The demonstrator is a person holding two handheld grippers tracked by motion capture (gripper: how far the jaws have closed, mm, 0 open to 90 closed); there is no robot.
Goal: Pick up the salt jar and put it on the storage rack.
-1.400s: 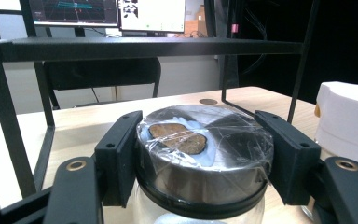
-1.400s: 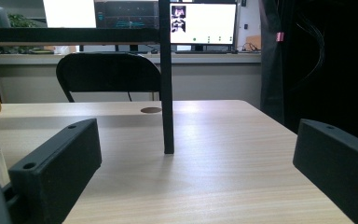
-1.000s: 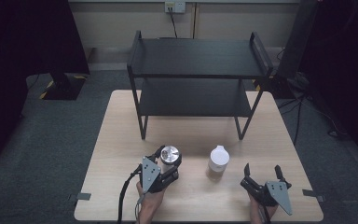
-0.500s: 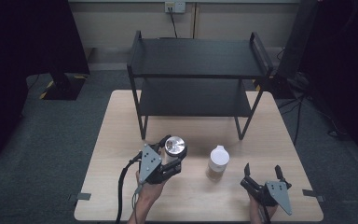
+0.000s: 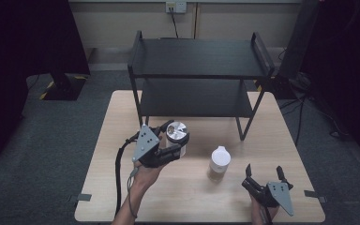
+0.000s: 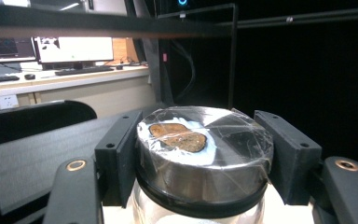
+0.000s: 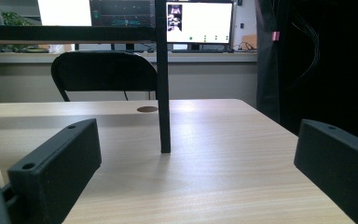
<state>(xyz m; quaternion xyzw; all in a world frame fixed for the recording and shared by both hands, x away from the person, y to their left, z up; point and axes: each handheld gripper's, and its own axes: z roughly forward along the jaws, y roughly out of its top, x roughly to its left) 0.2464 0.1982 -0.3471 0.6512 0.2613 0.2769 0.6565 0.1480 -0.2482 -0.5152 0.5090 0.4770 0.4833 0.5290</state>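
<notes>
- The left gripper (image 5: pixel 168 140) is squeezed tight on a clear glass jar with a shiny silver lid (image 5: pixel 177 132). The two black jaws press on both sides of the lid, so the jar cannot slip.
- The jar is held up over the light wooden table (image 5: pixel 122 140), just in front of the black metal two-level shelf (image 5: pixel 199 58). I think the jar may be going onto the shelf.
- The left hand (image 5: pixel 144 174) reaches forward and a bit to the right.
- The right gripper (image 5: pixel 262 174) has its jaws spread wide and holds nothing. It waits low at the near right of the table.
- A small white-capped bottle (image 5: pixel 219 161) stands between the two grippers.
</notes>
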